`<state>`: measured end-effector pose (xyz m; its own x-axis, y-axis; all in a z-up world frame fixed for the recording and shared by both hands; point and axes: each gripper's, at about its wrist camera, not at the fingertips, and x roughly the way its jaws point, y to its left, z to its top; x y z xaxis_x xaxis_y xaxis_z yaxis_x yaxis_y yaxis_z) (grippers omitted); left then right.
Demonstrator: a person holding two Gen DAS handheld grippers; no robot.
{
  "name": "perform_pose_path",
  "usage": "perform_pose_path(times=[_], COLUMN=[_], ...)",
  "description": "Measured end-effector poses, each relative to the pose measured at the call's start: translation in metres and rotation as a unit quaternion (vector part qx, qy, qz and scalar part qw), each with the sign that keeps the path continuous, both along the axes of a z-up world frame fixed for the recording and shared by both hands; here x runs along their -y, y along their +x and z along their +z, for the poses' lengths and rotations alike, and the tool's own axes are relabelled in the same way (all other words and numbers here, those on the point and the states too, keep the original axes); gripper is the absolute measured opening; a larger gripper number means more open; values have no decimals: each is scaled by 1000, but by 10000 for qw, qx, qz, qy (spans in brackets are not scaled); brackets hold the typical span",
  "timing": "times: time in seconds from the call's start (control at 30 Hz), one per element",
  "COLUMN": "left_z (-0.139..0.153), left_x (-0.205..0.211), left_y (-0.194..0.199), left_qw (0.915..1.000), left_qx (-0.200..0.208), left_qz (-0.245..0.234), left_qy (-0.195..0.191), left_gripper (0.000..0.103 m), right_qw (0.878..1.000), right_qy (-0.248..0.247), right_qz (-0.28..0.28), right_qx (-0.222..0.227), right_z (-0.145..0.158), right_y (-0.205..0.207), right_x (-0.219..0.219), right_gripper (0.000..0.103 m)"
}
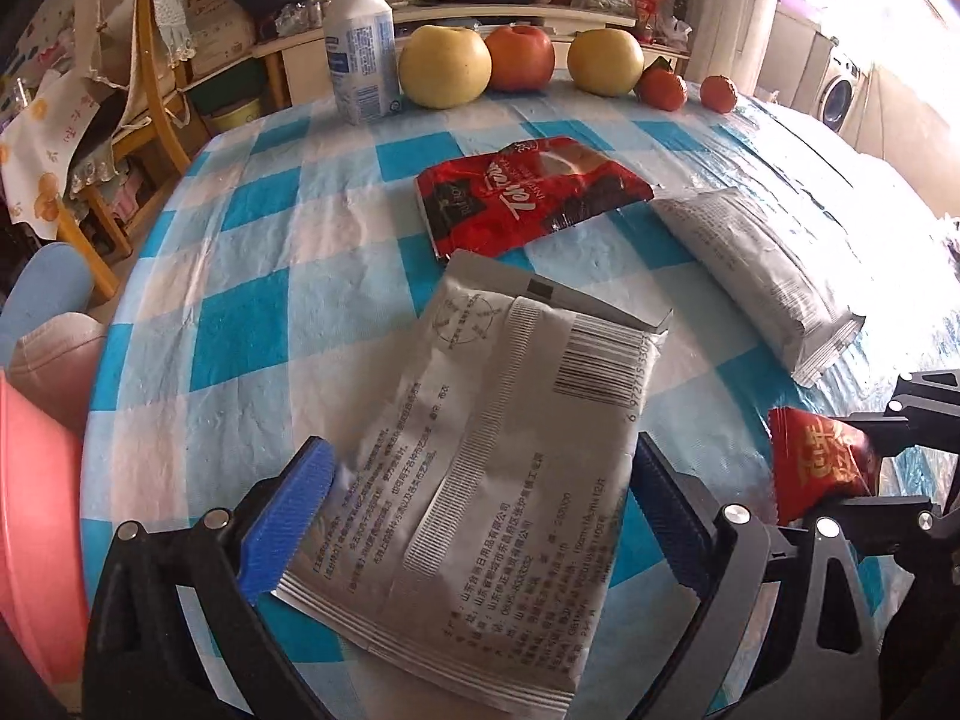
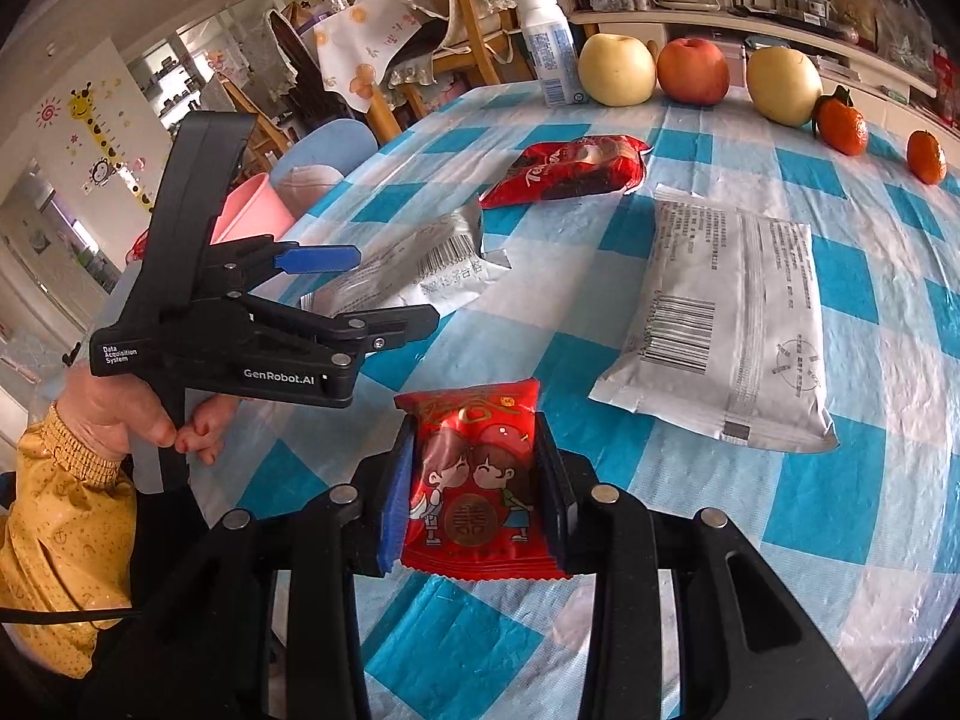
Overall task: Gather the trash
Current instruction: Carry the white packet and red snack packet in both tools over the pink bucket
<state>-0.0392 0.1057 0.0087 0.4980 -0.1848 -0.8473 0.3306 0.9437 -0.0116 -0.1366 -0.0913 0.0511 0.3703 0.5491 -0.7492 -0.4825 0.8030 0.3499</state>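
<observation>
Left gripper (image 1: 480, 516) wide open around silver pouch (image 1: 480, 480); right gripper (image 2: 474, 504) clamps red packet (image 2: 474, 480). Pouch looks light, crinkly, slick; pinch an edge.

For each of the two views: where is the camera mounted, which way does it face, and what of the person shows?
Left wrist: on the left tool, facing down across the blue-checked tablecloth; open blue pads straddle a torn silver wrapper; no body shows.
Right wrist: on the right tool, shut on a red cartoon candy packet; a hand and yellow sleeve show.
Shared: red coffee sachet, both silver packs, the fruit row.
</observation>
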Motion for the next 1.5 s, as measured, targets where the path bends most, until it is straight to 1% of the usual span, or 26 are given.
perform_pose_path(times=[0.07, 0.13, 0.33, 0.4, 0.57, 0.7, 0.73, 0.87, 1.0, 1.1, 1.17, 1.23, 1.3, 1.33, 1.37, 1.4, 1.5], left_z=[1, 2, 7, 8, 13, 24, 29, 49, 68, 82, 90, 96, 100, 101, 101, 100, 95], left_x=[0, 1, 0, -2, -12, -30, -35, -56, -88, -118, -143, -166, -192, -207, -220, -231, -267], left_y=[2, 1, 0, -1, 1, 1, 0, -4, -10, -17, -24, -30, -38, -44, -48, -52, -64], left_qw=[9998, 9998, 9983, 9974, 9934, 9875, 9855, 9791, 9693, 9591, 9491, 9391, 9267, 9182, 9116, 9061, 8831], left_qx=[-23, 64, 178, 202, 181, 262, 326, 572, 859, 1083, 1209, 1327, 1405, 1433, 1443, 1444, 1403], left_qz=[8, 33, 348, 482, 753, 1004, 1069, 1337, 1767, 2171, 2498, 2846, 3191, 3405, 3571, 3707, 4241], left_qy=[-198, -204, -434, -497, -841, -1188, -1276, -1424, -1479, -1457, -1488, -1397, -1406, -1431, -1437, -1443, -1431], left_gripper=[94, 84, 68, 65, 62, 61, 61, 62, 62, 62, 62, 62, 62, 62, 62, 62, 62], right_qw=[10000, 9999, 9994, 9992, 9982, 9970, 9966, 9947, 9932, 9933, 9933, 9932, 9927, 9921, 9915, 9907, 9886], right_qy=[10, 34, 99, 111, 199, 396, 471, 763, 985, 1016, 1057, 1074, 1086, 1104, 1130, 1149, 1167], right_qz=[-44, -102, -278, -337, -476, -581, -601, -607, -537, -396, -248, -63, 157, 252, 363, 479, 745], right_qx=[10, 32, 155, 203, 293, 323, 319, 334, 318, 373, 391, 440, 508, 531, 541, 552, 596], right_z=[0, 1, 7, 10, 17, 25, 27, 36, 47, 55, 62, 69, 78, 83, 87, 91, 100], right_y=[2, 3, 7, 7, 10, 14, 15, 19, 23, 27, 31, 33, 36, 37, 38, 40, 43], right_x=[2, 4, 9, 9, 8, 7, 6, -3, -21, -43, -61, -83, -109, -122, -136, -150, -194], right_gripper=[38, 38, 38, 38, 38, 38, 38, 38, 38, 38, 38, 38, 38, 38, 38, 38, 38])
